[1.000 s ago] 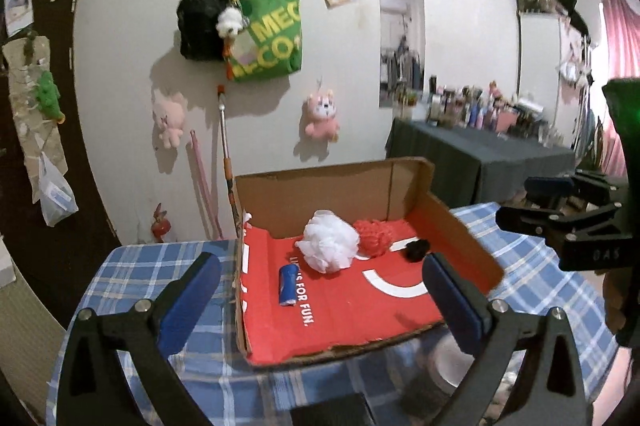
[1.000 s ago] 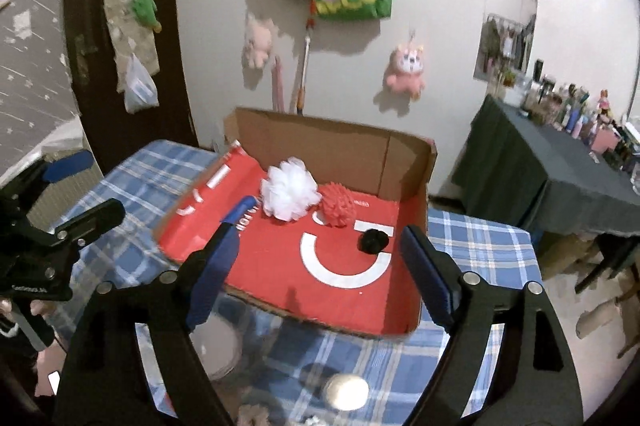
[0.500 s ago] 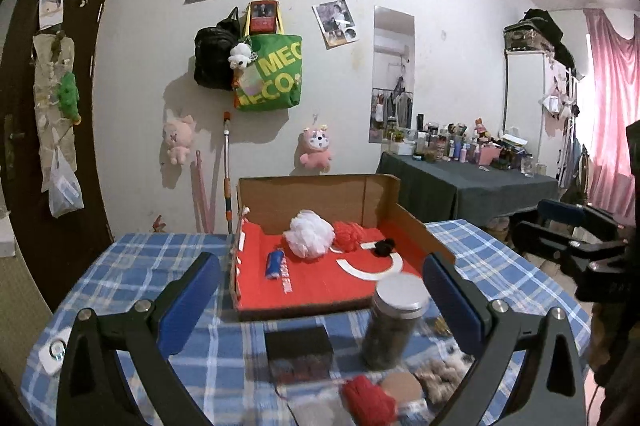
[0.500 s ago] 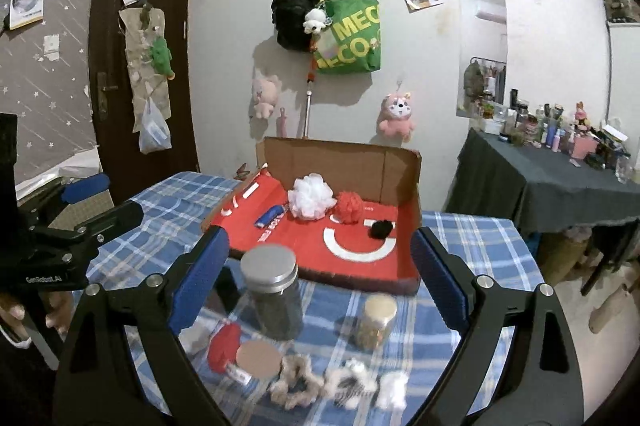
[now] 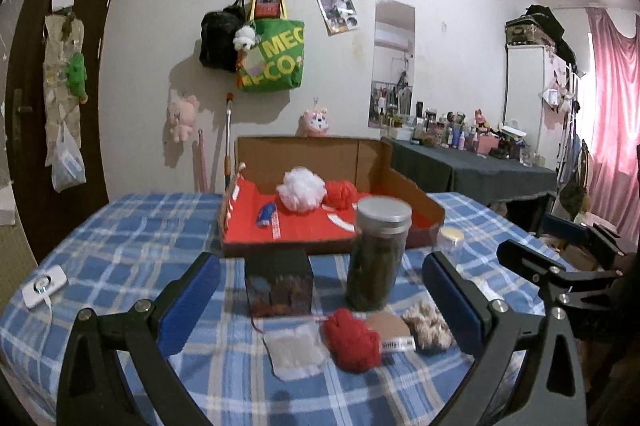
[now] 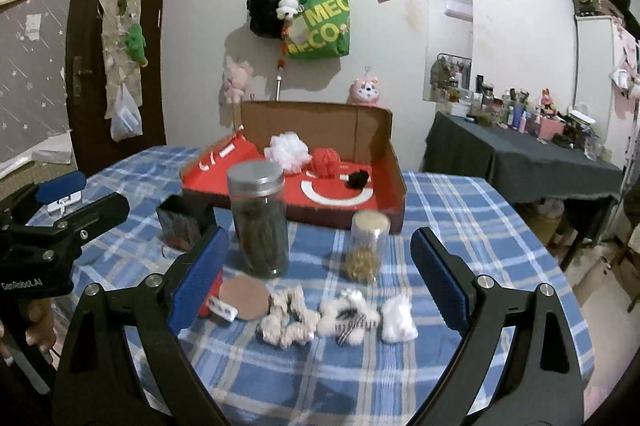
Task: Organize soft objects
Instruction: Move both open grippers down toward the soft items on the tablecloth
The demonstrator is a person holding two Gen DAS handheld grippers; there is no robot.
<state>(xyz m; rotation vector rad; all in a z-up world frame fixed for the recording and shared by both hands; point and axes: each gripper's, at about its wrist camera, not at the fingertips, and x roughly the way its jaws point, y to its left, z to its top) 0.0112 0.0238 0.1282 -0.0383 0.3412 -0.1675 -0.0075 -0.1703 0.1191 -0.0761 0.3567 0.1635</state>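
A red-lined cardboard box [image 5: 304,230] [image 6: 394,182] sits at the far side of the plaid table. In it lie a white puff [image 5: 300,190] [image 6: 287,150], a red yarn ball [image 5: 340,192] [image 6: 326,162], a blue item [image 5: 266,215] and a black puff [image 6: 357,179]. Near the front lie a red yarn piece [image 5: 352,344], a beige fluffy scrunchie [image 6: 286,320] [image 5: 426,328], a white-and-striped scrunchie [image 6: 350,314], a white puff [image 6: 398,320] and a grey cloth patch [image 5: 296,350]. My left gripper [image 5: 320,302] and right gripper [image 6: 318,278] are open, empty, above the front items.
A tall dark jar with a metal lid [image 5: 378,254] [image 6: 260,222], a small jar [image 6: 364,246] and a dark square box [image 5: 279,282] [image 6: 180,222] stand between the front items and the cardboard box. A brown disc [image 6: 244,297] and a white tag [image 5: 44,284] lie on the table.
Both grippers have pulled back and lowered from over the cardboard box. The jars and the front row of soft items have come into view. Both stay open.
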